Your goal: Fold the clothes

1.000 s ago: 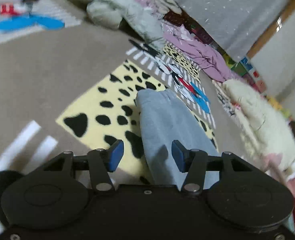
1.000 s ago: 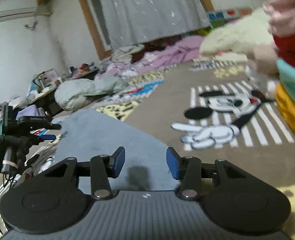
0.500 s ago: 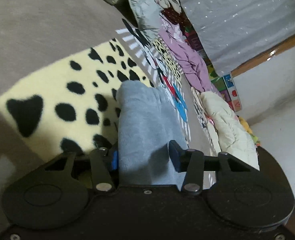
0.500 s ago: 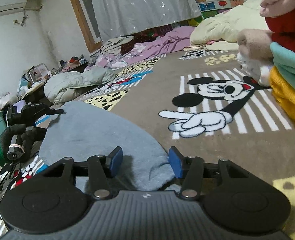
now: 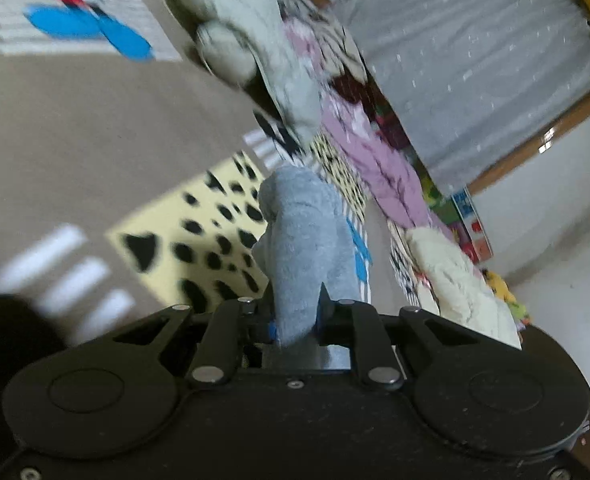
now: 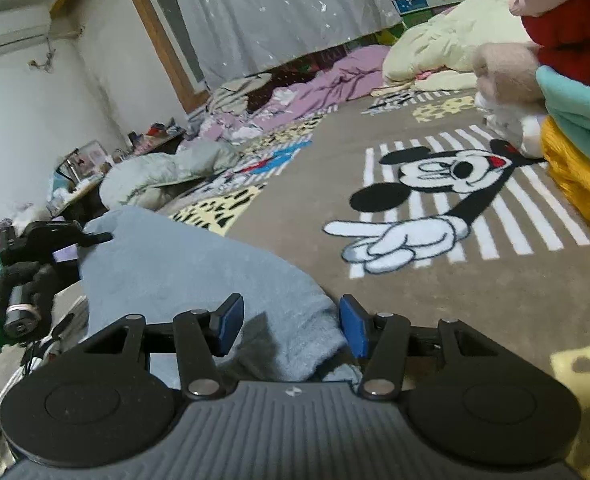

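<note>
A grey-blue fleece garment runs away from my left gripper, bunched into a narrow ridge over the yellow spotted patch of the rug. The left jaws are closing and their pads pinch the near end of the cloth. In the right wrist view the same garment lies spread on the rug, and its near corner sits between the blue pads of my right gripper, which stands open and does not press it. The left gripper, held in a dark glove, shows at the garment's far left edge.
A stack of folded clothes in yellow, teal and red stands at the right. A cream blanket, purple clothes and a pale green jacket lie along the far side under a grey curtain.
The left jaws went from wide apart to pinched on the garment, and the left gripper lifted and swung, bunching the cloth. The right gripper stayed in place with its jaws slightly wider.
</note>
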Demonstrator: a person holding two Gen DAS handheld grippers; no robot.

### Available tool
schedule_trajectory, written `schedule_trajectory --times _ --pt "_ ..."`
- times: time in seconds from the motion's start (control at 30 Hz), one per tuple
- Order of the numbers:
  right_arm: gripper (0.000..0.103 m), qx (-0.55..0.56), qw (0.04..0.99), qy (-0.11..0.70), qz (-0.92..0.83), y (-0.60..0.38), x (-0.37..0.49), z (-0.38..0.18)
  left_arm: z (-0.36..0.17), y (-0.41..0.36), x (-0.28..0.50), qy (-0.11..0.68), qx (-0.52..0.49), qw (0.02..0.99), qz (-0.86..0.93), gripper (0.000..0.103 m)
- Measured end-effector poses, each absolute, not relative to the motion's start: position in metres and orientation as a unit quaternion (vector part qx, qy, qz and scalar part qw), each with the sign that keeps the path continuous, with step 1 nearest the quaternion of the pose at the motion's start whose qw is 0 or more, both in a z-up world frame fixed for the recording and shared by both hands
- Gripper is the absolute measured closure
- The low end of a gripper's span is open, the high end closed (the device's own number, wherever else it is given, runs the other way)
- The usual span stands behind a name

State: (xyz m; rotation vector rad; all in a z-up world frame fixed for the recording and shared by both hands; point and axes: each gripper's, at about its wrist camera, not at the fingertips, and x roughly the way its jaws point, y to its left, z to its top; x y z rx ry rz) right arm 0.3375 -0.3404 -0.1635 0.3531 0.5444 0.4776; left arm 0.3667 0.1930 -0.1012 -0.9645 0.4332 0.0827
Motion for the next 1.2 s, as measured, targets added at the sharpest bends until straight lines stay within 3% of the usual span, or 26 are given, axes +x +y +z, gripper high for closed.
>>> schedule_trajectory --times 0.27,0.4,0.43,0.53,0.57,0.8,0.9,1.0,1.07,1.2 --pt "0.05 0.19 0.92 0.242 0.242 -0.346 0.332 -0.152 -0.09 0.234 0.27 0.151 -0.479 0.856 0.121 0.089" --pt "0.049 0.197 0.912 0.241 0.266 -0.341 0.331 -0.151 -0.142 0.272 0.284 0.23 -0.476 0.832 0.169 0.084" --pt "0.049 0.199 0.91 0.241 0.272 -0.339 0.331 -0.151 -0.148 0.276 0.282 0.23 -0.475 0.835 0.16 0.082" --pt "0.048 0.178 0.905 0.249 0.295 -0.325 0.331 -0.151 -0.151 0.279 0.272 0.198 -0.456 0.858 0.132 0.06" --pt "0.047 0.171 0.904 0.255 0.298 -0.32 0.331 -0.152 -0.155 0.283 0.268 0.188 -0.462 0.858 0.124 0.057" --pt "0.044 0.125 0.904 0.298 0.279 -0.292 0.337 -0.16 -0.169 0.296 0.273 0.17 -0.483 0.854 0.093 0.075" --pt "0.046 0.125 0.905 0.302 0.272 -0.291 0.337 -0.164 -0.165 0.295 0.283 0.184 -0.471 0.858 0.091 0.078" --pt "0.047 0.127 0.907 0.298 0.269 -0.292 0.336 -0.163 -0.158 0.295 0.289 0.22 -0.447 0.861 0.102 0.076" --pt "0.047 0.126 0.907 0.298 0.268 -0.293 0.334 -0.163 -0.152 0.296 0.284 0.242 -0.432 0.862 0.108 0.059" --pt "0.047 0.137 0.908 0.289 0.271 -0.299 0.332 -0.162 -0.112 0.279 0.258 0.225 -0.302 0.912 0.162 0.057"
